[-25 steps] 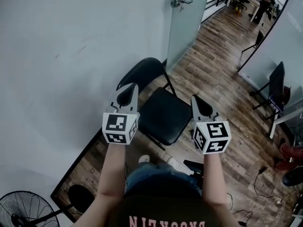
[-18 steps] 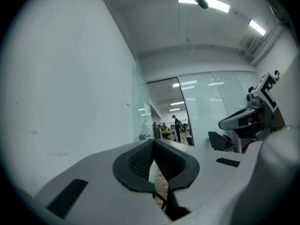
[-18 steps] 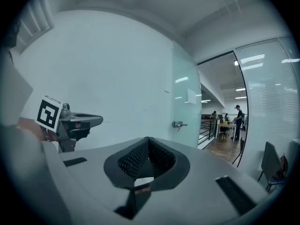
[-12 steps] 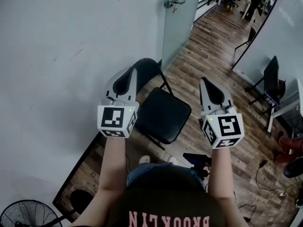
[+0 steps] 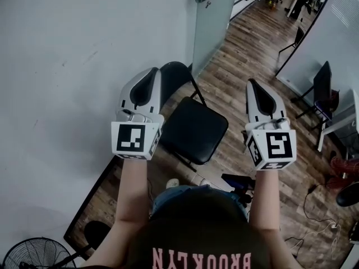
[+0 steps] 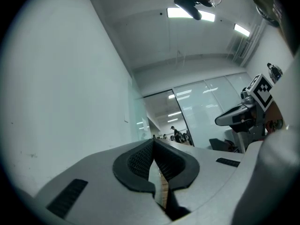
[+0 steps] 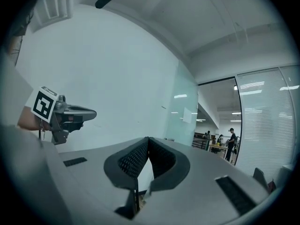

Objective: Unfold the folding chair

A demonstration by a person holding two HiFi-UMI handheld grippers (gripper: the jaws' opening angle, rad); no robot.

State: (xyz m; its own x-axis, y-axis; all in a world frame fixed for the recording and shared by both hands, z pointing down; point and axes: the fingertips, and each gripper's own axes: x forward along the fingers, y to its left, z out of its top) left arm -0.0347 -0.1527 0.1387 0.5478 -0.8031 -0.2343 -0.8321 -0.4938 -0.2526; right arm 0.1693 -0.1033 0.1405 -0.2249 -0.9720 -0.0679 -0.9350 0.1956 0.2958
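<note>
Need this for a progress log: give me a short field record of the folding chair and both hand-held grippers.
chair: folding chair, unfolded, seat flat, standing on the wood floor beside the white wall
left hand-held gripper: shut, empty, off the chair
right hand-held gripper: shut, empty, off the chair
task: looks done

Unfolded chair (image 5: 193, 129) on the floor (image 5: 247, 72), beside the wall (image 5: 67, 66), between both hand-held grippers.
</note>
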